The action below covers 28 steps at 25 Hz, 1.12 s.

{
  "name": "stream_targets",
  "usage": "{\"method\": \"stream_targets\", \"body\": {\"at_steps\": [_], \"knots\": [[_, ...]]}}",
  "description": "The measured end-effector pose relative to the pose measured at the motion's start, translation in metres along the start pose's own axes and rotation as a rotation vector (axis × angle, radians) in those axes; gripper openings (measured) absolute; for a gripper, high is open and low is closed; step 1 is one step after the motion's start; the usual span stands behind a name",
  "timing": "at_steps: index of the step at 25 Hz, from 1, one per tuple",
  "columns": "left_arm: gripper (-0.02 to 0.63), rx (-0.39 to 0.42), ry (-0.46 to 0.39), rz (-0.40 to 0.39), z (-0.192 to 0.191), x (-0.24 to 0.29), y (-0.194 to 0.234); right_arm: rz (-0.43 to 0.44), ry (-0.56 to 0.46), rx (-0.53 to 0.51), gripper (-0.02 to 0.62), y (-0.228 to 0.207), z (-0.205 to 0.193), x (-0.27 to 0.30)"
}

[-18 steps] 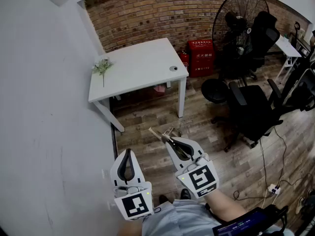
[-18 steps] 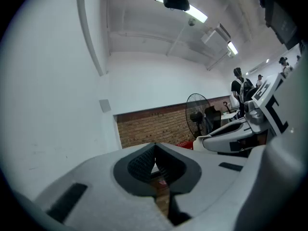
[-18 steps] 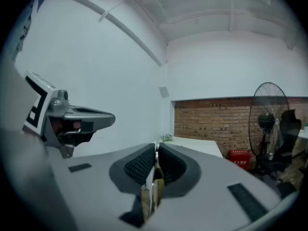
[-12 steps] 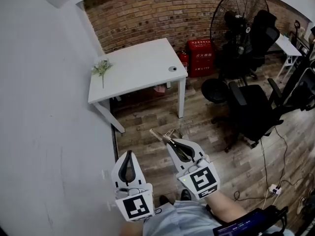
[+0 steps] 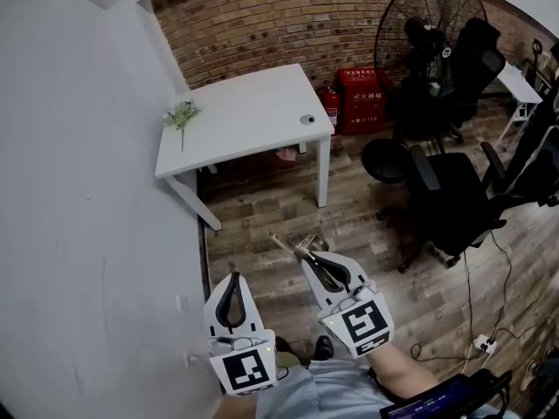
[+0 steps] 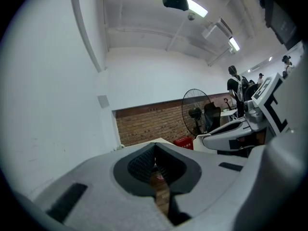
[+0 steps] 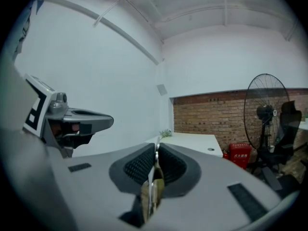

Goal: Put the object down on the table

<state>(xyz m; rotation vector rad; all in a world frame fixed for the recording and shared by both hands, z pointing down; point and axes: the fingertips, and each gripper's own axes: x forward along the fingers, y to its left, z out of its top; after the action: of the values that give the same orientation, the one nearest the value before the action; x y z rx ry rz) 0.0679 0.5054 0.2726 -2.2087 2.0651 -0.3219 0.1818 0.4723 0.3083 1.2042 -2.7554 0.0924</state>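
**Head view.**
- Right gripper (image 5: 307,257): fingers closed on a thin object (image 5: 286,243), part pale wood and part metal. It sticks out past the fingertips, up and to the left.
- Left gripper (image 5: 231,277): fingers pressed together, with nothing between them.
- White table (image 5: 253,112): well ahead of both sets of fingertips, with wooden floor (image 5: 262,221) in between.
- On the table: a green sprig (image 5: 182,115) ahead and left of the left fingertips, and a small round item (image 5: 307,120) ahead of the right fingertips.
- Hazard: the object hangs over floor, not table. Opening the fingers here would likely drop it to the floor.

**Left gripper view.**
- Fingers meet at the tips and are empty.
- The right gripper lies off to their right side.
- Hazard: none from this gripper, but with nothing in it, it gives the object no second support.

**Right gripper view.**
- The object sits edge-on between the ridged pads, as a narrow strip running from the fingertips back towards the camera.
- The table lies far beyond the fingertips, and the sprig is nearly in line with them.
- Hazards, as judged:
  - The pads bear on a very thin strip, so a jolt could let it pivot or slide.
  - The overhanging end would touch the tabletop first, which could lever the object out of the fingers.
  - An approach along this line could brush the sprig.
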Motion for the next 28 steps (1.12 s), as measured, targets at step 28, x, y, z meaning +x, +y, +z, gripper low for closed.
{"method": "stream_targets", "body": {"at_steps": [28], "knots": [[0.009, -0.034, 0.013, -0.028, -0.028, 0.213, 0.129, -0.066, 0.030, -0.030, 0.034, -0.070, 0.025, 0.229]]}}
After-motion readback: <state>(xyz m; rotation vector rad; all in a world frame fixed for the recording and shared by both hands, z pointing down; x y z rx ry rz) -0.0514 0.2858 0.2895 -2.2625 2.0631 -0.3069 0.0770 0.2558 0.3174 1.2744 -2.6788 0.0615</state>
